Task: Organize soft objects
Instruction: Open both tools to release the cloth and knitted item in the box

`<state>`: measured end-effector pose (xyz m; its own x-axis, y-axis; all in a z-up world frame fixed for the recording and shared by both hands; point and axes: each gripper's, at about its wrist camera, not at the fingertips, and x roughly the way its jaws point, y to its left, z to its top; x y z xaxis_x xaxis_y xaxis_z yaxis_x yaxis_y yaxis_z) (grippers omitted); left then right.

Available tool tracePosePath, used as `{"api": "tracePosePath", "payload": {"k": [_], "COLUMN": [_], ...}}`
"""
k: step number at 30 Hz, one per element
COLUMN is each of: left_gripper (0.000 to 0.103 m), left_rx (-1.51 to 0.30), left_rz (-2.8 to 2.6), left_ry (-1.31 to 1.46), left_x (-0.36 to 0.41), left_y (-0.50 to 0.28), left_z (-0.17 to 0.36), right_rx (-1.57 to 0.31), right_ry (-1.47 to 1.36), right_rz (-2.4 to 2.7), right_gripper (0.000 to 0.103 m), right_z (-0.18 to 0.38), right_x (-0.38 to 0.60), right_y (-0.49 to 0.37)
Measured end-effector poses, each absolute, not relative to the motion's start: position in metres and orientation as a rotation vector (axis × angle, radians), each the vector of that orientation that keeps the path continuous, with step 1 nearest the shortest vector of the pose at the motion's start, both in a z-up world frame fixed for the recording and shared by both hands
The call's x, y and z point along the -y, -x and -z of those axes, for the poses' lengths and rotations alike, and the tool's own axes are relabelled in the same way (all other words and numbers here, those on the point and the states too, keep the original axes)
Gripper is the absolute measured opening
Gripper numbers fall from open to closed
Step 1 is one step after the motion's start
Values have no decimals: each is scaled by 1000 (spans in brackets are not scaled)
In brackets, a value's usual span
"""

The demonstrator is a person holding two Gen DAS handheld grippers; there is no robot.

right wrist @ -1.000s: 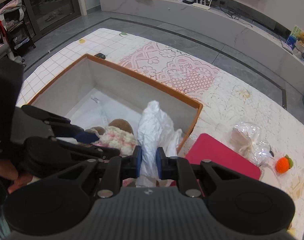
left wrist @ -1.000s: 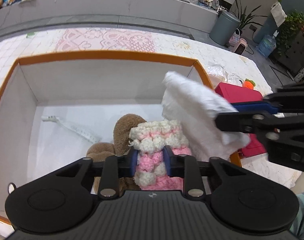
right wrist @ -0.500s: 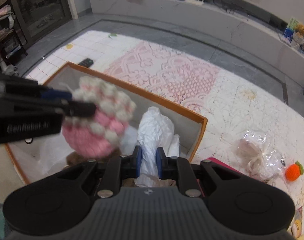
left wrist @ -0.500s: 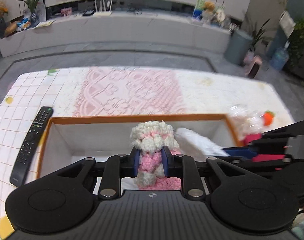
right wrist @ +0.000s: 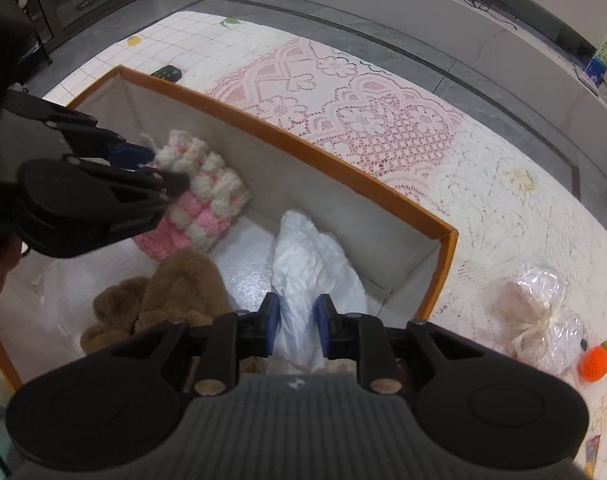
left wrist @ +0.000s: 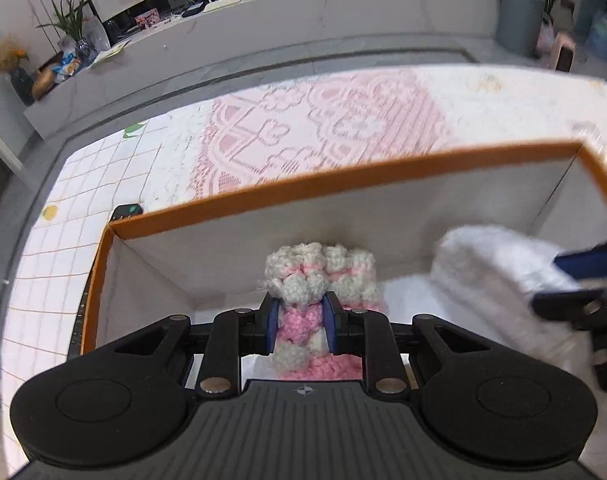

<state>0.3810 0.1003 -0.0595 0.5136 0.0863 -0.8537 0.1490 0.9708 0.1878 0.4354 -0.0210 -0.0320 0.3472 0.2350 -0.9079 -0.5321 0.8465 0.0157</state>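
My left gripper (left wrist: 298,325) is shut on a pink and white knitted piece (left wrist: 319,280) and holds it inside the orange-rimmed box (left wrist: 343,168), toward the left end; it also shows in the right wrist view (right wrist: 199,204). My right gripper (right wrist: 296,322) is shut on a white soft bundle (right wrist: 315,276) and holds it over the box's right end; the bundle shows blurred in the left wrist view (left wrist: 499,276). A brown plush toy (right wrist: 171,300) lies on the box floor between them.
A black remote (right wrist: 166,73) lies on the tablecloth beyond the box's far left corner. A clear plastic bag (right wrist: 535,320) and a small orange knitted toy (right wrist: 594,363) lie on the table right of the box (right wrist: 343,156).
My left gripper has swung the knitted piece up, then lowered it toward the box's left end. My right gripper has held the white bundle over the right end throughout.
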Motion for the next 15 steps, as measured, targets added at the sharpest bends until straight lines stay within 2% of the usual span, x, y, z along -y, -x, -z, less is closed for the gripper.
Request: {"api": "tracePosePath", "payload": {"k": [2, 4, 5, 7, 9, 12, 15], "left_gripper": [27, 39, 41, 59, 70, 72, 72], "left_rx": [-1047, -1048, -1041, -1015, -973, -935, -878], "left_rz": [48, 53, 48, 40, 28, 20, 39], "left_ry": [-236, -191, -176, -184, -204, -209, -192], "left_x": [-102, -107, -109, -111, -110, -110, -106], "left_y": [-381, -381, -379, -376, -368, -357, -340], "left_z": [62, 57, 55, 49, 39, 24, 6], "right_rx": [-1112, -1110, -1110, -1107, -1096, -1068, -1033], "right_ry": [314, 308, 306, 305, 304, 283, 260], "right_rz": [-511, -511, -513, -512, -509, -507, -508], "right_gripper": [24, 26, 28, 34, 41, 47, 47], "right_z": [32, 31, 31, 29, 25, 13, -2], "right_x": [20, 19, 19, 18, 19, 22, 26], "right_y": [-435, -436, -435, -434, -431, -424, -414]}}
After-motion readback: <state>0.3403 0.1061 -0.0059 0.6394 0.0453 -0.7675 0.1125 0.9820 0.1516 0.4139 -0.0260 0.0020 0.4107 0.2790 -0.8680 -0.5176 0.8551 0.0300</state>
